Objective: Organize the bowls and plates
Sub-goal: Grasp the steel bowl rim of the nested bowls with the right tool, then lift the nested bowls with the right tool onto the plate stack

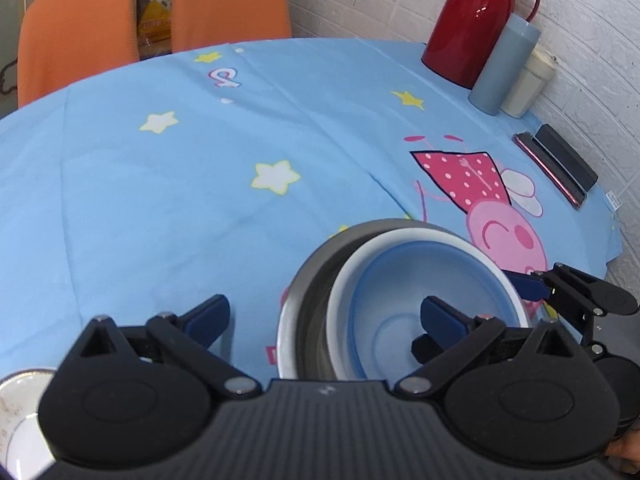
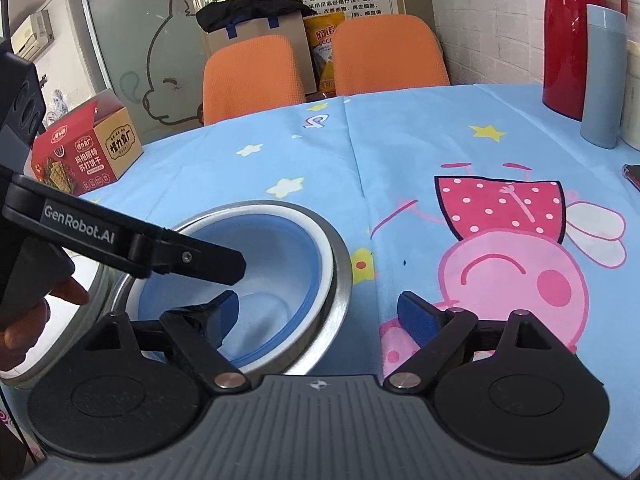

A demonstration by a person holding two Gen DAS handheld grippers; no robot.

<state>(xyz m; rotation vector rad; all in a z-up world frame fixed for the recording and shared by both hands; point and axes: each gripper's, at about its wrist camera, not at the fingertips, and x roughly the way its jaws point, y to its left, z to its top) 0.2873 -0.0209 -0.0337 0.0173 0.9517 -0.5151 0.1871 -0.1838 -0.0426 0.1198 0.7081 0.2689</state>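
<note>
A blue bowl (image 1: 404,304) with a white rim sits nested inside a steel bowl (image 1: 304,304) on the blue cartoon tablecloth. My left gripper (image 1: 326,316) is open. Its right finger is inside the blue bowl and its left finger is outside the steel wall. In the right wrist view the same blue bowl (image 2: 276,256) lies in the steel bowl (image 2: 340,292). My right gripper (image 2: 322,314) is open and straddles the right wall, with one finger inside and one over the cloth. Neither gripper clamps the bowls.
A white plate (image 1: 20,420) lies at the near left, its rim (image 2: 94,300) beside the steel bowl. A red thermos (image 1: 472,20), grey tumbler (image 1: 504,64), cream cup (image 1: 528,84), phone (image 1: 548,172) and black box line the wall. A cracker box (image 2: 88,148) and two orange chairs are at the far edge.
</note>
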